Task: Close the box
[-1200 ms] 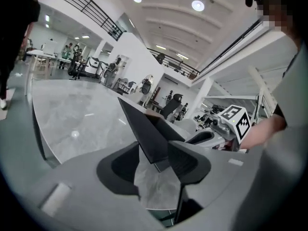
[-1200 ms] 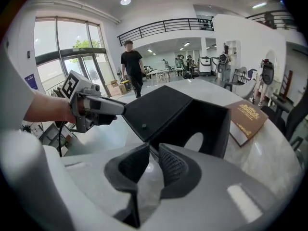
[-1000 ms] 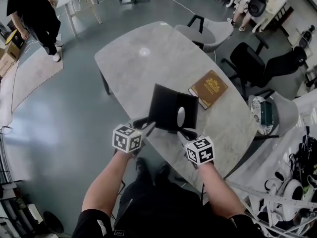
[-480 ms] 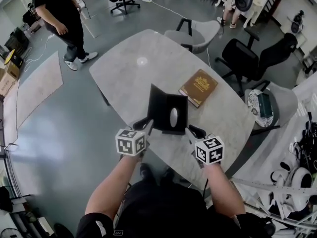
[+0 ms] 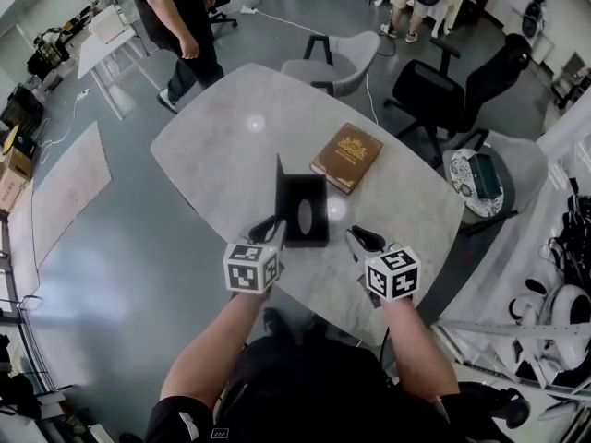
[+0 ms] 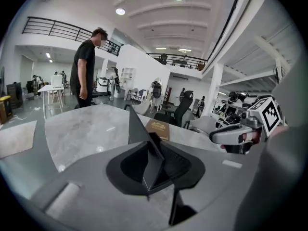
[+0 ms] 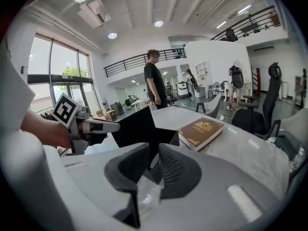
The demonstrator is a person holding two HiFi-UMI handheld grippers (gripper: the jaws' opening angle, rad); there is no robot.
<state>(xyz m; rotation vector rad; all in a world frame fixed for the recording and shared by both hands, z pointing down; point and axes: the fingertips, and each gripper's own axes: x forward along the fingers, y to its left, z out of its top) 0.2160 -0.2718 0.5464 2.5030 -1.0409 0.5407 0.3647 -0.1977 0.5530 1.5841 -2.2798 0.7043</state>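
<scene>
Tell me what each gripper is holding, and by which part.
The left gripper pinches the upright lid of the black box by its near edge. The right gripper holds nothing and is clear of the box.

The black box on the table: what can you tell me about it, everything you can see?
The box is matt black and looks like stiff card. It is open: its flat lid stands almost upright along its left side. A pale oval shows inside; I cannot tell what it is. It sits on the grey table near the person's edge, apart from the book. The left gripper holds the lid's near corner; the right gripper is clear of it.
</scene>
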